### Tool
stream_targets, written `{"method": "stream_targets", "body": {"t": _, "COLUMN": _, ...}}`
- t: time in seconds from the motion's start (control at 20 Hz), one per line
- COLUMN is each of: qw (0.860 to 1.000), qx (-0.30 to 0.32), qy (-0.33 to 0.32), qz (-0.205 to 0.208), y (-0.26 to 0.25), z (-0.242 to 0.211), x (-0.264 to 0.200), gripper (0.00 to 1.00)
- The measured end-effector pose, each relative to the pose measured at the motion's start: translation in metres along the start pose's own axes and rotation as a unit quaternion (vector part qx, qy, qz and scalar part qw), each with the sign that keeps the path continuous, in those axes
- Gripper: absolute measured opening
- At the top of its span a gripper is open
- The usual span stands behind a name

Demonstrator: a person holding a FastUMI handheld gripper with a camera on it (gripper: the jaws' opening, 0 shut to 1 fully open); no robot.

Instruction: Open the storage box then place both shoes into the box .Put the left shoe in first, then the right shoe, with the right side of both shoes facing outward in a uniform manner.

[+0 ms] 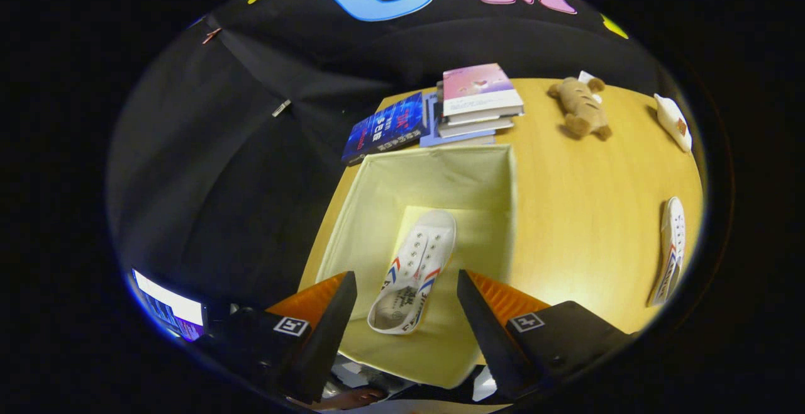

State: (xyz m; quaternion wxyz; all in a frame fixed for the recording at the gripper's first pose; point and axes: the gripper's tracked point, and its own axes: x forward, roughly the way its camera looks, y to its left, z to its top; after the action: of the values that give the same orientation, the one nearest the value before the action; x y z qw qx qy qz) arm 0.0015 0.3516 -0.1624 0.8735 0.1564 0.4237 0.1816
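A cream fabric storage box (377, 212) stands open on the wooden table, directly below my fingers. Inside it, on the floor of the box, lies a white shoe (412, 272) with red and blue stripes, its toe pointing away from me. My gripper (405, 288) hangs above the box with its fingers spread wide and nothing between them; the shoe shows in the gap far beneath. A second white shoe (670, 250) of the same kind lies on its side on the table, well to the right of the box.
Behind the box sit a blue book (385, 129) and a stack of books (478, 102). A brown plush toy (582, 109) and a white bottle (673, 121) lie further right on the table (585, 200). A lit screen (170, 310) glows left of the fingers.
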Motion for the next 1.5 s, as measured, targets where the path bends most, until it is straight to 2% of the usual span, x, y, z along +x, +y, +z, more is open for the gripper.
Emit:
{"method": "stream_targets", "body": {"t": 0.2, "qw": 0.998, "qx": -0.009, "qy": -0.047, "qz": -0.046, "y": -0.087, "z": 0.015, "x": -0.058, "gripper": 0.99}}
{"method": "stream_targets", "body": {"t": 0.3, "qw": 0.994, "qx": -0.018, "qy": -0.055, "qz": -0.09, "y": -0.148, "z": 0.014, "x": -0.081, "gripper": 0.99}}
{"method": "stream_targets", "body": {"t": 0.65, "qw": 0.981, "qx": 0.033, "qy": -0.044, "qz": -0.187, "y": -0.333, "z": -0.014, "x": -0.139, "gripper": 0.99}}
{"method": "stream_targets", "body": {"t": 0.85, "qw": 0.975, "qx": 0.021, "qy": -0.004, "qz": -0.221, "y": -0.418, "z": -0.039, "x": -0.148, "gripper": 0.99}}
{"method": "stream_targets", "body": {"t": 1.1, "qw": 0.978, "qx": 0.003, "qy": 0.041, "qz": -0.204, "y": -0.46, "z": -0.053, "x": -0.122, "gripper": 0.99}}
{"method": "stream_targets", "body": {"t": 1.3, "qw": 0.981, "qx": 0.037, "qy": 0.069, "qz": -0.176, "y": -0.465, "z": -0.065, "x": -0.092, "gripper": 0.97}}
{"method": "stream_targets", "body": {"t": 1.5, "qw": 0.982, "qx": 0.067, "qy": 0.079, "qz": -0.155, "y": -0.467, "z": -0.077, "x": -0.077, "gripper": 0.8}}
